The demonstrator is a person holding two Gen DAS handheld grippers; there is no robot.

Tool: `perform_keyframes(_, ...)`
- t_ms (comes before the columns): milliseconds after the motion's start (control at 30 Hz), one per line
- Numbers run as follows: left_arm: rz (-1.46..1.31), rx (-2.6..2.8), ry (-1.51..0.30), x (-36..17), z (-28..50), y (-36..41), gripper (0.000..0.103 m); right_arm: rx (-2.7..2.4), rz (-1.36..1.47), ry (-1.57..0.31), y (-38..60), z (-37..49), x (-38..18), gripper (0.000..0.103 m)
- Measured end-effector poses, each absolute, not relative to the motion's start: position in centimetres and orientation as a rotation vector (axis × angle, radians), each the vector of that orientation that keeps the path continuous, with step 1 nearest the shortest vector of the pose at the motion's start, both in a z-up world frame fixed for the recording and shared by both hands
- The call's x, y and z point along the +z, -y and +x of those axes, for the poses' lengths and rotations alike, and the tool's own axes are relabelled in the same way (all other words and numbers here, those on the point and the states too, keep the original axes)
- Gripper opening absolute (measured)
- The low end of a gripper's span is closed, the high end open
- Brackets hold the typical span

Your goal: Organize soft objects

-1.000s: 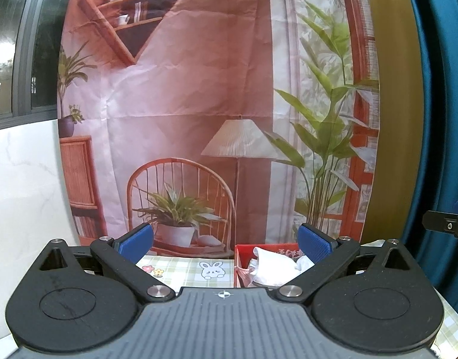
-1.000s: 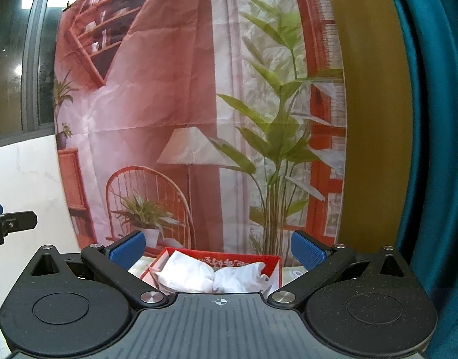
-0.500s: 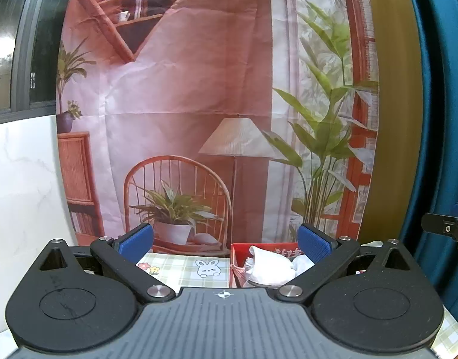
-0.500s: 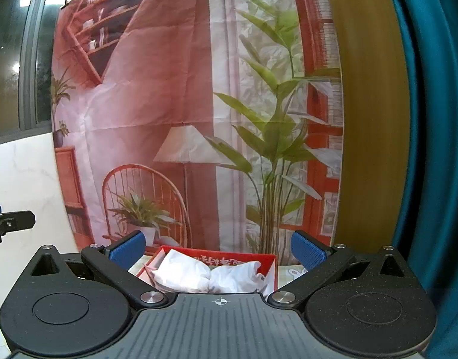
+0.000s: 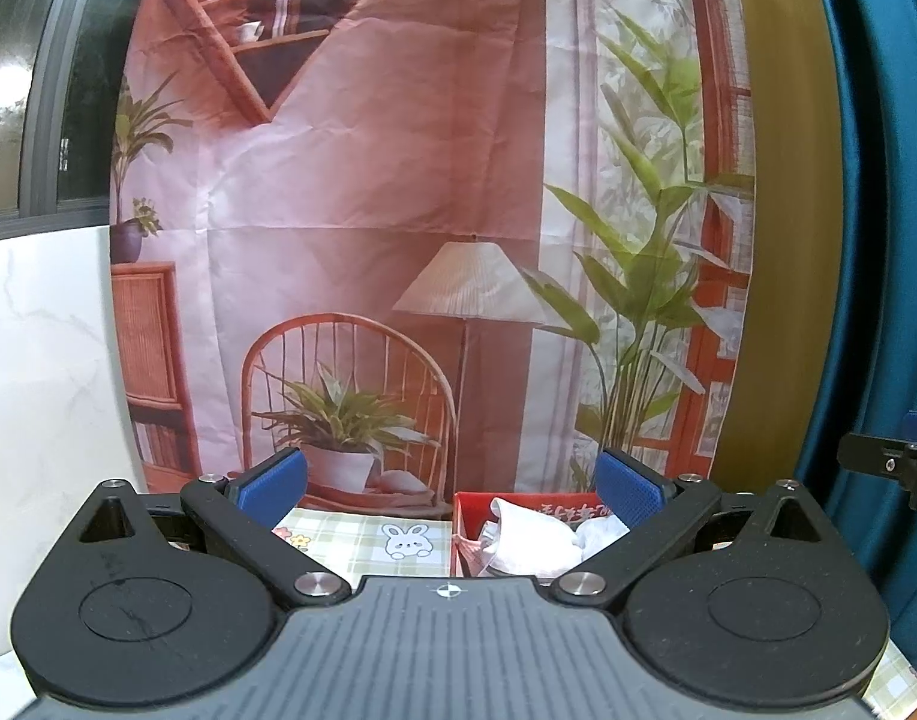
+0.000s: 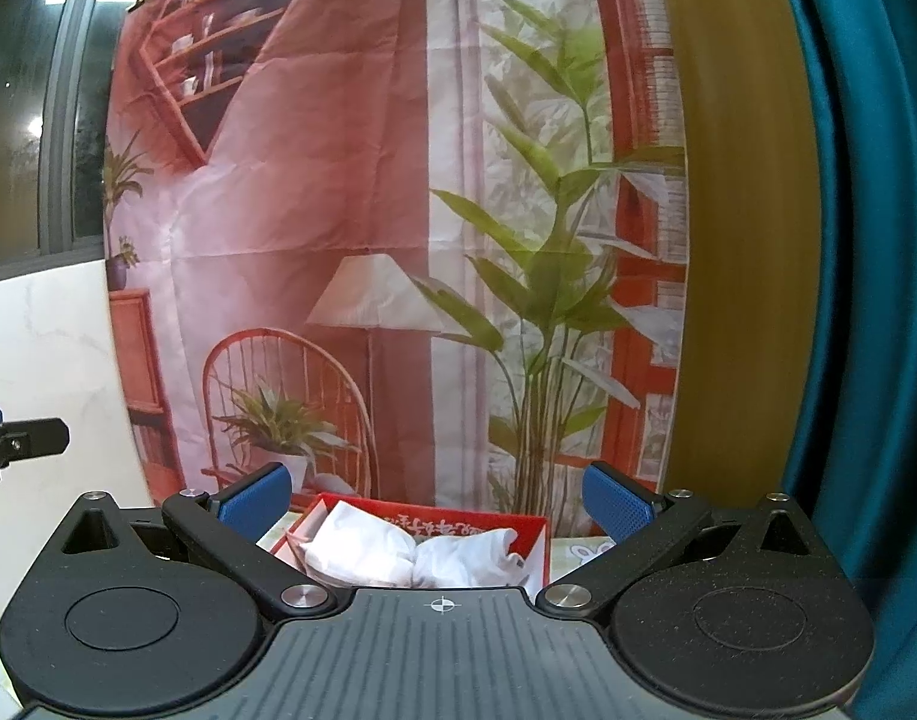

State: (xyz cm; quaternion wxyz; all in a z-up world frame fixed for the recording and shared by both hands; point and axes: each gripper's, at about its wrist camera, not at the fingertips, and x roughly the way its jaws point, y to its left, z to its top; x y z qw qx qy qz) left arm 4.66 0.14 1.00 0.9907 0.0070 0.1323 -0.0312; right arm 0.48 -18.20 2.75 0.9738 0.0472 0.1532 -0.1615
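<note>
A red box (image 6: pixel 536 531) stands on the table just beyond my right gripper (image 6: pixel 437 501), with white soft cloth bundles (image 6: pixel 410 555) lying inside it. In the left wrist view the same red box (image 5: pixel 467 516) sits right of centre, its white cloth (image 5: pixel 536 540) showing behind the right finger. My left gripper (image 5: pixel 452 489) is open with nothing between its blue pads. The right gripper is open too, raised above the box and holding nothing. Both point at the backdrop rather than down.
A checked tablecloth (image 5: pixel 392 537) with a rabbit print covers the table left of the box. A printed fabric backdrop (image 5: pixel 398 210) hangs close behind. A teal curtain (image 6: pixel 866 300) hangs at the right, a white marble wall (image 5: pixel 44 360) at the left.
Both grippers have tilted up a little, so the box and table sit lower in each view. The jaws have stayed open and empty.
</note>
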Motion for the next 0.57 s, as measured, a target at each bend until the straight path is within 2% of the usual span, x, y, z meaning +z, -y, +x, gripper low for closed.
perform_keyframes(567, 0.02, -0.067, -0.256, 0.93, 4.34, -0.26, 0.103, -0.336, 0.066, -0.315, 17.73, 0.33, 2.82, 0.103)
